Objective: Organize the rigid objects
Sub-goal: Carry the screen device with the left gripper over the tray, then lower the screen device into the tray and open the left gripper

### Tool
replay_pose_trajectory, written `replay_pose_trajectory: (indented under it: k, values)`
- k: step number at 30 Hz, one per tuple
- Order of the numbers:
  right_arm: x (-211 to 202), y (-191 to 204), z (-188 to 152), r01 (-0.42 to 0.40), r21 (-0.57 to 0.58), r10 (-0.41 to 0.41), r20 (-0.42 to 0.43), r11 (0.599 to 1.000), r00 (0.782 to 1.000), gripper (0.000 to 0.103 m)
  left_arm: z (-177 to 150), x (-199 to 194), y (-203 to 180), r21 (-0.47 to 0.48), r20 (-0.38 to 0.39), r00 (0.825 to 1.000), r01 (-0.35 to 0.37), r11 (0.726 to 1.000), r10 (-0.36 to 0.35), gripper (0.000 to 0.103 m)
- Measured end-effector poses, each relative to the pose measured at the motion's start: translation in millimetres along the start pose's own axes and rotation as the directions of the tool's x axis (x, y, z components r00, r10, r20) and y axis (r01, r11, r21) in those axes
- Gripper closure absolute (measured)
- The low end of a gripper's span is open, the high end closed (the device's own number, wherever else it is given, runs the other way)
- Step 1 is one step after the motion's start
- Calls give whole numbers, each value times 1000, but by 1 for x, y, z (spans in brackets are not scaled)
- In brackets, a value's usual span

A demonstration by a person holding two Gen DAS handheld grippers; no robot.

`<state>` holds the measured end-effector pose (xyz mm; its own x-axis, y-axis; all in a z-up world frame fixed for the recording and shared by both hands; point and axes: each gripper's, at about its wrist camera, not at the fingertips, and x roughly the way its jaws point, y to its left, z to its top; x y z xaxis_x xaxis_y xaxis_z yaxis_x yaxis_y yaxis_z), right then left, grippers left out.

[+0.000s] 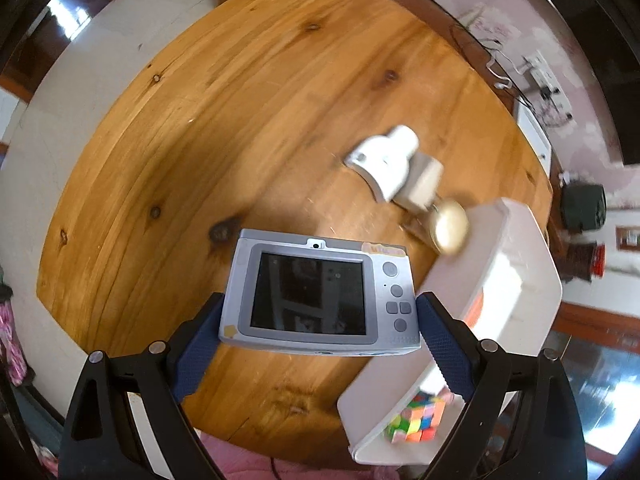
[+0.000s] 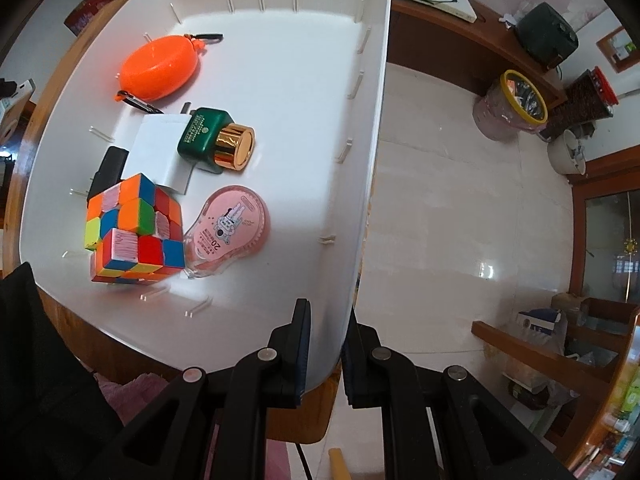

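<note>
The camera (image 1: 320,294) is pale blue-grey with a dark screen; the desk (image 1: 240,120) is knotted orange-brown wood. The bin (image 2: 280,80) is white, holding a multicoloured cube (image 2: 132,232), an orange case (image 2: 160,66) and a green, gold-capped bottle (image 2: 216,140).

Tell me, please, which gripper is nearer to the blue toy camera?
Left. The left gripper is clamped on the blue toy camera above the wooden table; the right gripper grips the white bin wall, away from it.

The left wrist view looks steeply down on the wooden table (image 1: 224,128) from above its near edge. The right wrist view sits close against the white bin (image 2: 280,128), looking into it and out over the floor (image 2: 460,216). Both views share the bin and the puzzle cube (image 1: 416,420).
</note>
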<state>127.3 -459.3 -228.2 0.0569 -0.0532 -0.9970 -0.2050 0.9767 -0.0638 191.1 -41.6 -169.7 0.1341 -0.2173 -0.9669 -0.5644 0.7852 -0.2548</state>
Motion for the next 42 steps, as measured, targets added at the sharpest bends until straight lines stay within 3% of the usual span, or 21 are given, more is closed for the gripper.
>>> replay_pose_trajectory:
  k: [9, 22, 42]
  values:
    - [-3, -5, -9, -31, 9, 30, 66, 999, 997, 89, -52, -15, -41, 182, 3, 1000, 10, 983, -11, 9]
    - [-4, -10, -14, -74, 42, 69, 116, 996, 991, 88, -123, -3, -93, 424, -52, 998, -7, 906, 32, 9]
    - [0, -17, -18, -114, 97, 102, 121, 989, 987, 87, -157, 25, -140, 591, -88, 986, -63, 804, 142, 9]
